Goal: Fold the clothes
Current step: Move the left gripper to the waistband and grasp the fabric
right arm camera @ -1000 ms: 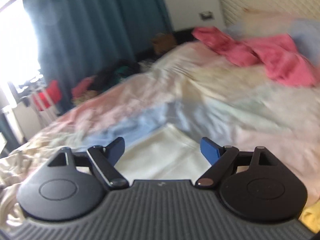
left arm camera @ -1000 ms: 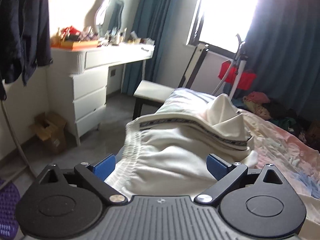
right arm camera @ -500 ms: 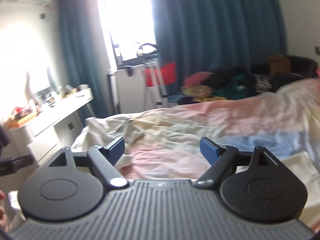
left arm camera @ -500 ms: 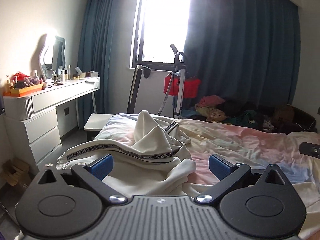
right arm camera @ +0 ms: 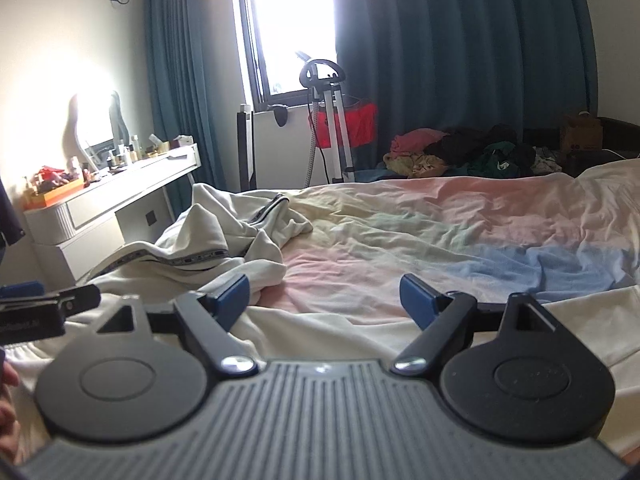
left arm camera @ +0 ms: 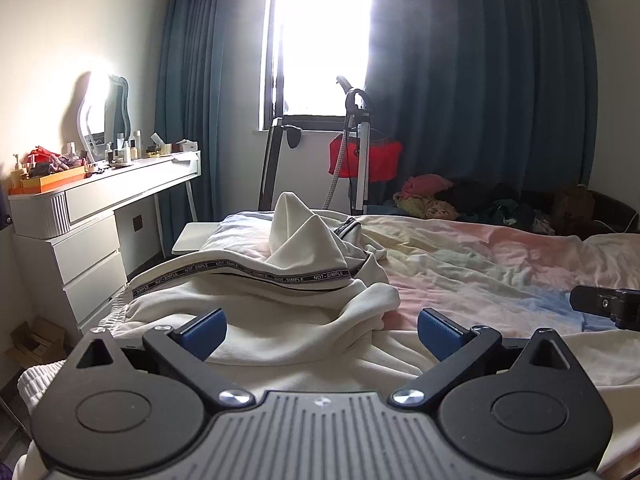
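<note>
A cream garment with a black lettered stripe [left arm camera: 280, 304] lies crumpled on the near left part of the bed; it also shows in the right wrist view [right arm camera: 208, 248]. My left gripper [left arm camera: 320, 330] is open and empty, hovering just above the garment's near folds. My right gripper [right arm camera: 324, 298] is open and empty above the pastel bedsheet [right arm camera: 440, 232], to the right of the garment. The right gripper's tip shows at the right edge of the left wrist view [left arm camera: 604, 304].
A white dresser [left arm camera: 92, 220] with bottles and a mirror stands left of the bed. A garment steamer stand [left arm camera: 360, 152] and a pile of clothes [left arm camera: 460, 200] sit by the blue curtains [left arm camera: 480, 80]. Cardboard lies on the floor [left arm camera: 36, 344].
Both grippers have swung round to face the window and settled lower over the bed. The right one turned from the headboard side toward the garment. Jaws stayed open.
</note>
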Motion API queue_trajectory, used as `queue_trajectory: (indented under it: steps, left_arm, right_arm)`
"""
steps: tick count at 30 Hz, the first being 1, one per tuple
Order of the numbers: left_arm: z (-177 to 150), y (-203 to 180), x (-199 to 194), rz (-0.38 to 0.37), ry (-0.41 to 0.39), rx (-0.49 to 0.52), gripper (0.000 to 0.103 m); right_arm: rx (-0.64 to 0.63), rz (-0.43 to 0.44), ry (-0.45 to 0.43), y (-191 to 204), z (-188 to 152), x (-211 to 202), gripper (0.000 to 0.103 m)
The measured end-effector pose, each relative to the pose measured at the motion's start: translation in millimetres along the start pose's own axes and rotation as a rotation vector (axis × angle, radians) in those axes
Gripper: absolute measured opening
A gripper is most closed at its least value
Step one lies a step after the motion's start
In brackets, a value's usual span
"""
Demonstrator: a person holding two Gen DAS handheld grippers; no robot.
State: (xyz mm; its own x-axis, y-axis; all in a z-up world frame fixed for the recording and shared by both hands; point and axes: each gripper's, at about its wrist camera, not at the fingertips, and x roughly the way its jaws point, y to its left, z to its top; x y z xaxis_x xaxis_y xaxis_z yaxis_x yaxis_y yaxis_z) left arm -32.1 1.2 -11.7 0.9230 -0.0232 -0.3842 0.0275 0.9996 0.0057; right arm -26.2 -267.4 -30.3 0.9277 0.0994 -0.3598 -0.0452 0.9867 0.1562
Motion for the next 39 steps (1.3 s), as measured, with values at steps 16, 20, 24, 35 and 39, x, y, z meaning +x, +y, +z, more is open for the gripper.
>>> queue_trajectory:
  steps: [16, 20, 24, 35, 39]
  left_arm:
    - [-13.7, -36.6, 103.9, -0.104, 0.216, 0.127, 0.098]
    - [0.3, -64.7, 162.2, -0.108, 0.197, 0.149, 0.098]
    - [26.0, -102.1, 234.7, -0.086, 0.218, 0.130, 0.098]
    - [54.3, -161.0, 437.4, 0.148, 0.244, 0.149, 0.093]
    - [48.6, -167.6, 485.7, 0.195, 0.290, 0.170, 0.087]
  right_arm:
    - [0.084, -0.015, 0.008, -10.3, 4.0, -4.6, 0.084]
    - [0.153, -0.032, 0.035, -26.8, 1.4, 1.8, 0.084]
    - [0.216, -0.043, 0.045, -43.7, -5.9, 9.8, 0.084]
    - [0.331, -0.211, 0.119, -86.5, -26.7, 88.2, 0.084]
    - [0.313, -0.242, 0.133, -92.1, -36.9, 115.1, 0.084]
